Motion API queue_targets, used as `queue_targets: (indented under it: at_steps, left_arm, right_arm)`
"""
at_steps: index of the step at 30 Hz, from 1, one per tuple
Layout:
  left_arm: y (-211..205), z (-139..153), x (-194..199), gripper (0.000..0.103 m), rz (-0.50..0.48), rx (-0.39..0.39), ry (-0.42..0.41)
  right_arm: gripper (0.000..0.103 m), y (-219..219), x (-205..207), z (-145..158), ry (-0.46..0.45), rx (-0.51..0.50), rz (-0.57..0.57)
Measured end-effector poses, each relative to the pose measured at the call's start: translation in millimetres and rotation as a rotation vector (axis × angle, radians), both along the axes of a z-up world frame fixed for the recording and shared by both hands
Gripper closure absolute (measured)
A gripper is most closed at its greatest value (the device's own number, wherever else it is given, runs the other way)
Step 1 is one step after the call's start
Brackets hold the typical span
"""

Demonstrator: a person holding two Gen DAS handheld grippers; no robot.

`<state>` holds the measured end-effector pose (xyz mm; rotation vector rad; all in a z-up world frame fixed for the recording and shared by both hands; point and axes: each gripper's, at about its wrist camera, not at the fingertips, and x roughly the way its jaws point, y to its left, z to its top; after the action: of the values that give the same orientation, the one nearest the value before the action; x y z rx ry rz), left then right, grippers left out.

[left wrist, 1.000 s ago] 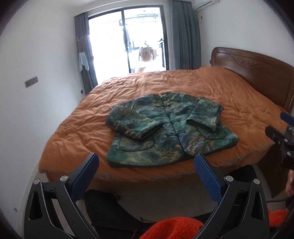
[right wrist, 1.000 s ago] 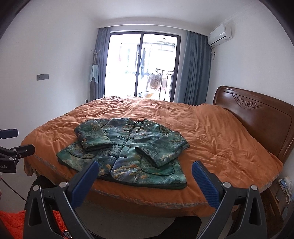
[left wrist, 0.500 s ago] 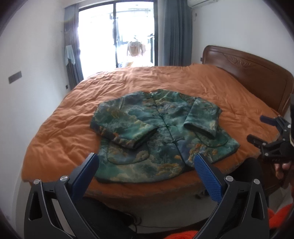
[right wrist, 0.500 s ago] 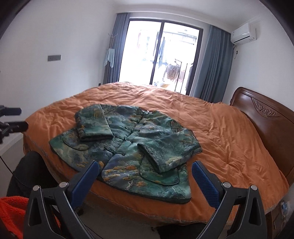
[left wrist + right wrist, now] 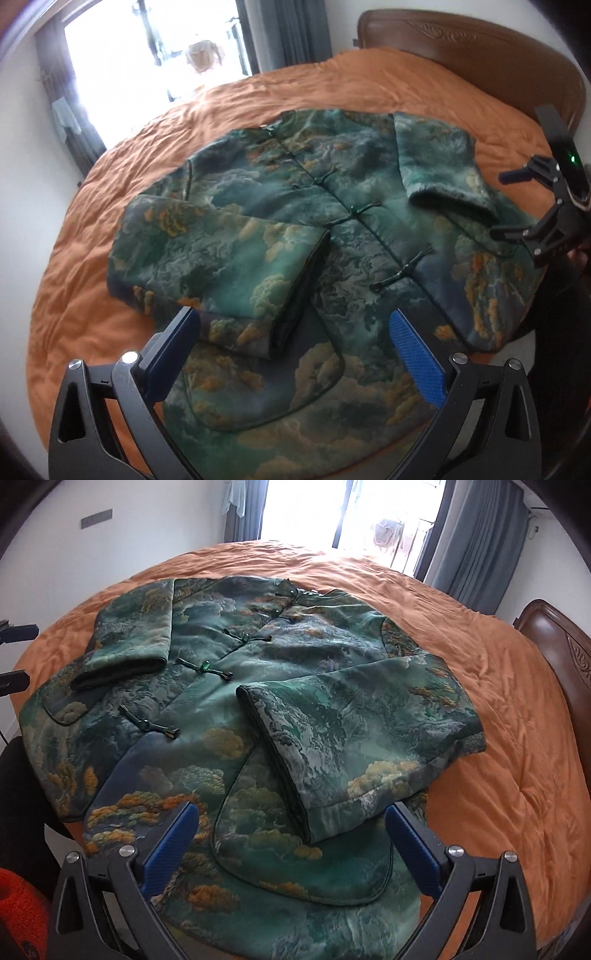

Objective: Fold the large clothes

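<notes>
A green padded jacket [image 5: 343,236] [image 5: 207,716] with a cloud pattern and knot buttons lies face up on the orange quilt [image 5: 332,81] [image 5: 509,701]. Both sleeves are folded across its front: one [image 5: 221,258] lies under the left wrist view, the other [image 5: 351,731] under the right wrist view. My left gripper [image 5: 293,332] is open and hovers over the hem, just short of the near sleeve cuff. My right gripper [image 5: 291,819] is open above the hem on its side, with nothing between the fingers. Each gripper also shows at the edge of the other's view, the right gripper [image 5: 502,205] and the left gripper [image 5: 14,657].
A carved wooden headboard [image 5: 480,48] [image 5: 554,635] bounds the bed on the right. Bright glass doors [image 5: 351,506] with grey curtains stand behind the bed. A red fleece sleeve [image 5: 18,904] shows at the lower left, beside the bed's near edge.
Both grippers have moved forward and down from beyond the foot of the bed to just above the jacket's hem. Both stay open. The jacket has not moved.
</notes>
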<state>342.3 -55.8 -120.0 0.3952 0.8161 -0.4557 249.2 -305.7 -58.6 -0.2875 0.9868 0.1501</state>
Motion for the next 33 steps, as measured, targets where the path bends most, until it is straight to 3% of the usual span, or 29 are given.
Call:
queue_targets:
  at_steps: [4, 9, 12, 15, 16, 17, 19, 24, 29, 33]
  left_arm:
    - [-13, -30, 35, 0.025, -0.042, 0.068, 0.11]
    - [-23, -63, 54, 0.025, -0.087, 0.188, 0.167]
    - [-22, -71, 60, 0.027, -0.078, 0.187, 0.198]
    - [-14, -70, 68, 0.049, -0.054, 0.123, 0.248]
    - [-11, -68, 69, 0.064, -0.048, 0.101, 0.264]
    - [-9, -65, 71, 0.092, -0.04, 0.084, 0.269]
    - [-2, -56, 77, 0.095, -0.001, 0.068, 0.257]
    - [48, 2, 96, 0.096, 0.137, -0.104, 0.191]
    - [143, 74, 125, 0.096, 0.376, -0.285, 0.071]
    - [222, 104, 140, 0.096, 0.566, -0.348, -0.014]
  right_arm:
    - [0.001, 6, 25, -18, 0.052, -0.032, 0.023]
    - [0.013, -2, 49, -30, 0.08, -0.035, -0.021]
    - [0.031, -8, 60, -38, 0.11, -0.004, -0.052]
    - [0.061, -12, 67, -42, 0.138, 0.024, -0.056]
    - [0.076, -13, 69, -41, 0.137, 0.022, -0.062]
    - [0.087, -14, 70, -38, 0.132, 0.022, -0.07]
    - [0.09, -18, 72, -29, 0.119, 0.031, -0.092]
    - [0.092, -43, 76, 18, 0.042, 0.092, -0.147]
    - [0.093, -100, 77, 87, -0.082, 0.144, -0.248]
    - [0.093, -160, 80, 131, -0.151, 0.159, -0.355]
